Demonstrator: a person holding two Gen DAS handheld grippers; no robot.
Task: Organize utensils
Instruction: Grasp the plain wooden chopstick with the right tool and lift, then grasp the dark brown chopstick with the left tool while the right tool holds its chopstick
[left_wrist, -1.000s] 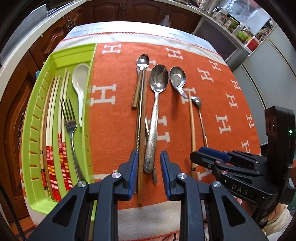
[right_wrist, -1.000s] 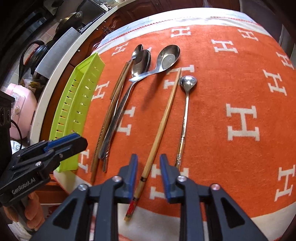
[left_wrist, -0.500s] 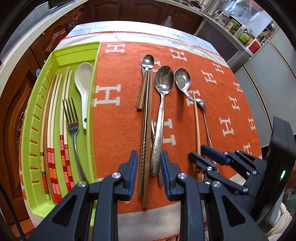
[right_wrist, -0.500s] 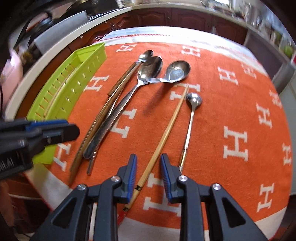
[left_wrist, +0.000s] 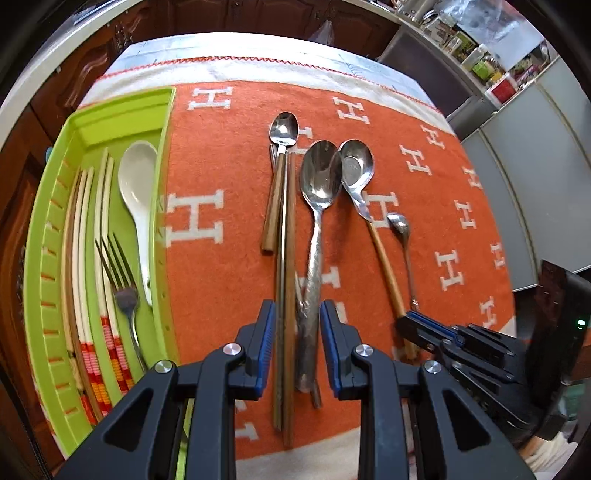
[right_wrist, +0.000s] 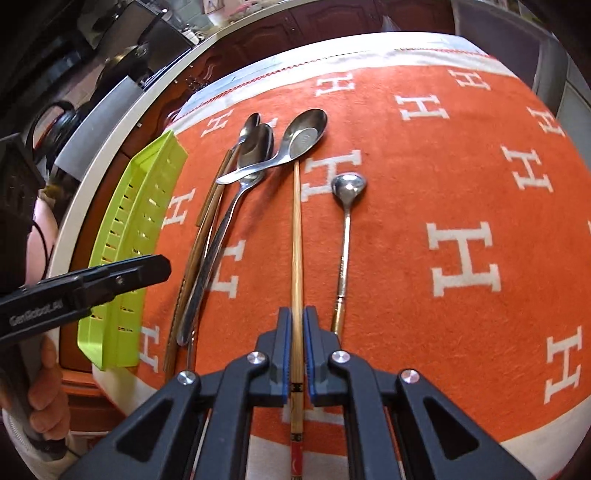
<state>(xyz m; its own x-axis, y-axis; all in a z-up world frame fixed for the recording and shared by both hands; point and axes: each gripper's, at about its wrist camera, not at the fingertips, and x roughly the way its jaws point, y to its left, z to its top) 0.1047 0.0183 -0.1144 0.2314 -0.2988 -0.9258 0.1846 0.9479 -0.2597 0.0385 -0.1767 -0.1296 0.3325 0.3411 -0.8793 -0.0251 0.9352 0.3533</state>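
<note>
Left of the big spoon (left_wrist: 320, 177), the green tray (left_wrist: 110, 122) holds sorted cutlery. Left claw (left_wrist: 296, 350) hangs apart, straddling that spoon's handle. Rightward, right claw (right_wrist: 296, 354) clamps tight on the bamboo chopstick (right_wrist: 296, 236).

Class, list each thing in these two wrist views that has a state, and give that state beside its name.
Right gripper: shut on the bamboo chopstick.
Left gripper: open, astride the large steel spoon's handle and dark chopsticks, pads clear.
Green tray: partly filled.
White spoon: lying in tray.
Fork: lying in tray.
Small spoon: flat on the orange cloth.
</note>
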